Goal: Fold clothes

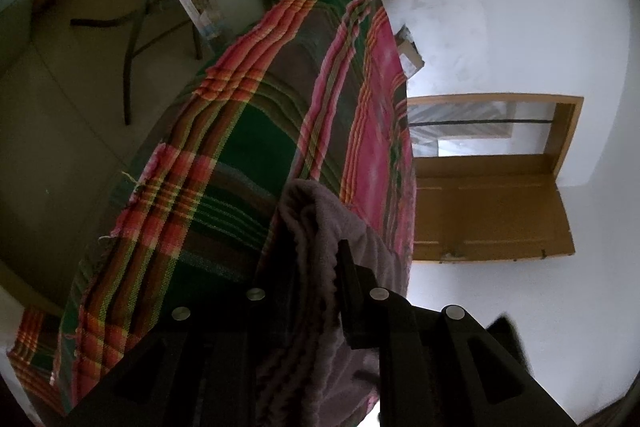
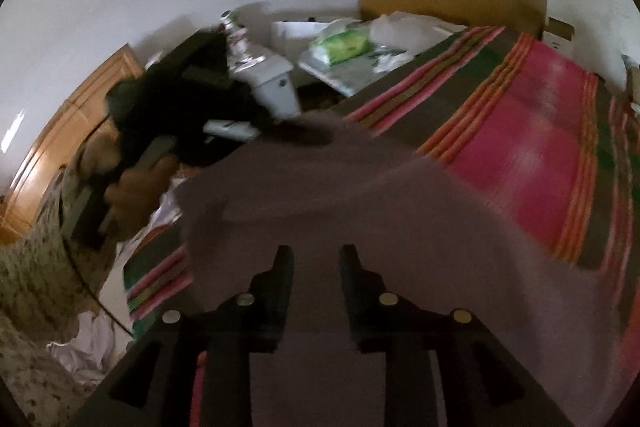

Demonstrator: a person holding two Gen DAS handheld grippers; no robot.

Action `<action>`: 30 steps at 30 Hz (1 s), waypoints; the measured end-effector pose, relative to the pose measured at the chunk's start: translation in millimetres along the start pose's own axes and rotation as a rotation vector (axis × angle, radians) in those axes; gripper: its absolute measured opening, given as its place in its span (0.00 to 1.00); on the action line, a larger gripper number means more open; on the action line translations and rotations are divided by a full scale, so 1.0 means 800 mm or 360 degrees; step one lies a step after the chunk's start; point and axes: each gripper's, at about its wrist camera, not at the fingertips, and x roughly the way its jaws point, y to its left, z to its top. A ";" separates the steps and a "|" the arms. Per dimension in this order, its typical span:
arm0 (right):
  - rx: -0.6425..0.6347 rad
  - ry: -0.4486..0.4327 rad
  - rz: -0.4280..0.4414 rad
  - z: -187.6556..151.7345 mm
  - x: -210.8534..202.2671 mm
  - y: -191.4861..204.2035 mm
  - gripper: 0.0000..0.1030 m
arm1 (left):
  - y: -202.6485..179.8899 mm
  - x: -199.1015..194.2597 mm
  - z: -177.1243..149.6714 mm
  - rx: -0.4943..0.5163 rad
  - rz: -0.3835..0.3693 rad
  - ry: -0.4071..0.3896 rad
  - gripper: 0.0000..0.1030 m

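Your left gripper [image 1: 312, 267] is clamped on the grey-mauve garment [image 1: 320, 227]: a bunched, ribbed fold of it fills the gap between the fingers and rises past the tips, with more cloth hanging below. In your right wrist view, the right gripper [image 2: 316, 255] has its fingers apart with the same garment [image 2: 360, 195] spread flat under and between them; whether they are pinching any of it, you cannot tell, as the frame is blurred. The cloth is plain, soft and thick-looking, dull purple-grey, with no print. It lies on the plaid bedcover [image 2: 532, 147], near the cover's edge closest to you. Its long axis runs away from the right fingers toward the cluttered far edge.
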 end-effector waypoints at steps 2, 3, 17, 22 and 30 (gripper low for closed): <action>-0.0031 -0.0010 0.0005 -0.006 0.008 0.022 0.33 | -0.001 0.000 0.001 -0.0002 0.0007 0.0002 0.19; -0.0046 -0.0027 0.0008 -0.008 0.011 0.032 0.36 | -0.001 0.000 0.001 -0.0002 0.0013 0.0007 0.19; -0.0255 -0.0091 -0.0309 0.007 0.058 0.115 0.49 | -0.005 0.005 0.002 -0.0011 0.0048 0.0050 0.19; -0.0362 -0.0084 -0.0492 0.008 0.075 0.137 0.51 | -0.004 0.006 0.003 -0.0002 0.0053 0.0083 0.19; -0.0310 -0.0110 -0.0550 0.015 0.077 0.133 0.41 | -0.002 0.005 0.002 -0.0012 0.0041 0.0090 0.19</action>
